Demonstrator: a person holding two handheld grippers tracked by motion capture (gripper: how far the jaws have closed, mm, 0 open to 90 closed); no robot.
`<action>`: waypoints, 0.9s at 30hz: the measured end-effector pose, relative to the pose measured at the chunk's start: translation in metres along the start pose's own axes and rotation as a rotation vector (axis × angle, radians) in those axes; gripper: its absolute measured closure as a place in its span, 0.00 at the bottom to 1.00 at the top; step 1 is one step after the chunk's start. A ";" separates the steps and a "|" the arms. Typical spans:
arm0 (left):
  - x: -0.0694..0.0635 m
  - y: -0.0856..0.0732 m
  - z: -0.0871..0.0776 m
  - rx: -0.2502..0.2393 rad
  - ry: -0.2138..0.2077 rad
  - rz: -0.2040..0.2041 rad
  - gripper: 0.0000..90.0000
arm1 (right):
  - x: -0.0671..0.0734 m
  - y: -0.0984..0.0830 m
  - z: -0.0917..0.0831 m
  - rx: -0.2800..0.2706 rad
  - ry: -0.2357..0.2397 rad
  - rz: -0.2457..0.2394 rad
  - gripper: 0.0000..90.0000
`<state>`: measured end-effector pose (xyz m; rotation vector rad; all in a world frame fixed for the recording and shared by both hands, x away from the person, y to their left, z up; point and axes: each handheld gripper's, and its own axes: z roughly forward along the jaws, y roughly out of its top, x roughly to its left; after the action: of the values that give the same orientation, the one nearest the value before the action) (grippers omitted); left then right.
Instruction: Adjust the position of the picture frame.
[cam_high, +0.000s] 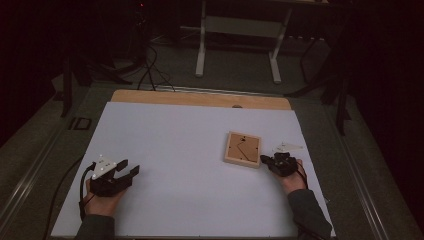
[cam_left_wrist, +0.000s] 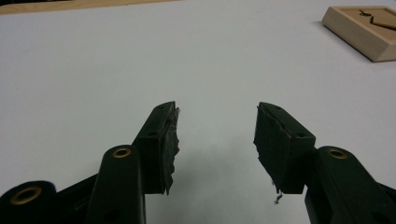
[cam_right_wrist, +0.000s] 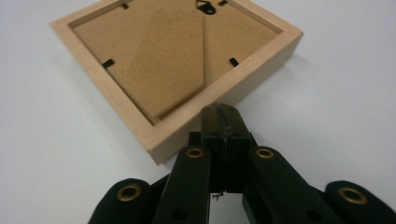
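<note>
A light wooden picture frame (cam_high: 242, 149) lies face down on the white table top (cam_high: 185, 150), its brown backing board and black clips showing. My right gripper (cam_high: 266, 160) is shut with nothing between its jaws, its tips just short of the frame's (cam_right_wrist: 177, 70) near edge; whether they touch it I cannot tell. In the right gripper view the closed tips (cam_right_wrist: 223, 122) point at that edge. My left gripper (cam_high: 131, 169) rests at the table's front left, open and holding nothing. The left gripper view has its spread jaws (cam_left_wrist: 216, 135) over bare table, with the frame (cam_left_wrist: 369, 28) far off at upper right.
A small clear plastic piece (cam_high: 287, 148) lies just beyond the right gripper. A wooden strip (cam_high: 200, 98) runs along the table's far edge. Beyond it stand a white table stand (cam_high: 237, 45) and cables on a dark floor.
</note>
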<state>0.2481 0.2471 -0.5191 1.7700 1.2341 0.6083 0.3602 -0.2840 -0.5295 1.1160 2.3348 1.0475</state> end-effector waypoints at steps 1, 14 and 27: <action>0.000 0.000 0.000 0.000 0.000 0.000 0.55 | 0.002 0.000 0.000 0.003 0.006 -0.008 1.00; 0.000 0.000 0.000 0.000 0.000 -0.001 0.55 | 0.031 0.003 0.007 0.011 0.062 -0.095 1.00; 0.000 0.000 0.000 -0.001 0.001 -0.002 0.55 | 0.059 0.013 0.019 0.011 0.114 -0.159 1.00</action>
<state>0.2483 0.2469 -0.5190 1.7682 1.2359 0.6084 0.3410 -0.2242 -0.5321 0.8779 2.4743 1.0660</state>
